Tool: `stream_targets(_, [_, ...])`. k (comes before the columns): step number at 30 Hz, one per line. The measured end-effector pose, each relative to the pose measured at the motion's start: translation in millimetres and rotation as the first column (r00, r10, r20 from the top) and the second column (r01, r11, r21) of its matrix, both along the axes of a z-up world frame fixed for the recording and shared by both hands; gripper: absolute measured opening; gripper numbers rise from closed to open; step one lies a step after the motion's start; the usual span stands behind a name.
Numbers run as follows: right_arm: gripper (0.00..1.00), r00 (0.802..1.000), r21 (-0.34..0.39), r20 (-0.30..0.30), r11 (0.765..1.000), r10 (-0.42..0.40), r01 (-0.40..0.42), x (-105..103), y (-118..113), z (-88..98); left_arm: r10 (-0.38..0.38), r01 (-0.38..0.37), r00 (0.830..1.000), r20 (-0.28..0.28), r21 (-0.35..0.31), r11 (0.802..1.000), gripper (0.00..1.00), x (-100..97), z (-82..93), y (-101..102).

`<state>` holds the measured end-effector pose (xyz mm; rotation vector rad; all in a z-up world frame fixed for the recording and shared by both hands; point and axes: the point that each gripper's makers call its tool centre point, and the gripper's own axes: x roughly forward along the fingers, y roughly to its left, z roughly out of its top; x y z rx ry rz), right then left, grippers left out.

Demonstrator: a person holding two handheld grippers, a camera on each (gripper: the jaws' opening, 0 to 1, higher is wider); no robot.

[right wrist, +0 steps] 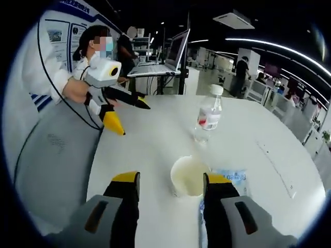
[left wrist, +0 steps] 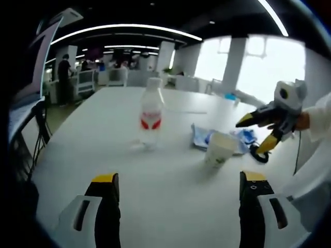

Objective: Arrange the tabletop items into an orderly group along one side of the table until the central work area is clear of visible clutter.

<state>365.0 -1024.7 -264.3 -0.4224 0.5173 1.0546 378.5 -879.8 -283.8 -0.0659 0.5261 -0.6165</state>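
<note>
Right gripper view: white round bench [right wrist: 155, 139], office beyond; my open right fingers [right wrist: 170, 186] flank a white paper cup [right wrist: 189, 175]; left fingers [left wrist: 178, 186] open.

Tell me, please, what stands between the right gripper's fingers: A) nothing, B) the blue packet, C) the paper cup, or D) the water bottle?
C: in the right gripper view the paper cup stands upright between the open right gripper fingers, while the bottle stands farther off.

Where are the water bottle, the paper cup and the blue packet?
water bottle [left wrist: 151, 114]: left gripper view, red label.
paper cup [right wrist: 188, 177]: right gripper view, inside of bowl.
blue packet [left wrist: 200, 136]: left gripper view, left part.
</note>
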Motion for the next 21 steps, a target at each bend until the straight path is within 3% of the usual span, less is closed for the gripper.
stream_targets(2, [0.47,1.000,-0.003,-0.018,1.000,0.009,-0.009,0.2,3.8,-2.2,0.010,-0.010,1.000,0.002,-0.002,1.000,0.93,-1.1,0.0,3.2])
stream_targets(8, [0.34,0.996,-0.083,0.038,0.994,0.080,-0.077,6.3,11.1,-6.5,0.020,-0.020,1.000,-0.002,-0.012,1.000,0.93,-5.2,-1.1,7.2])
stream_targets(13, [0.24,0.996,-0.130,-0.035,0.987,0.087,-0.090,10.0,13.5,-20.0,0.023,-0.023,1.000,-0.007,-0.017,1.000,0.93,-9.1,-3.6,8.1])
stream_targets(16, [0.19,0.994,-0.186,-0.047,0.977,0.097,-0.104,12.1,11.5,-28.6,0.020,-0.021,1.000,-0.013,-0.019,1.000,0.93,-11.6,-5.6,7.6])
stream_targets(21, [0.07,0.992,-0.194,-0.059,0.974,0.112,-0.121,13.0,15.1,-32.4,0.029,-0.030,0.999,-0.023,-0.027,0.999,0.92,-14.2,-7.1,8.5])
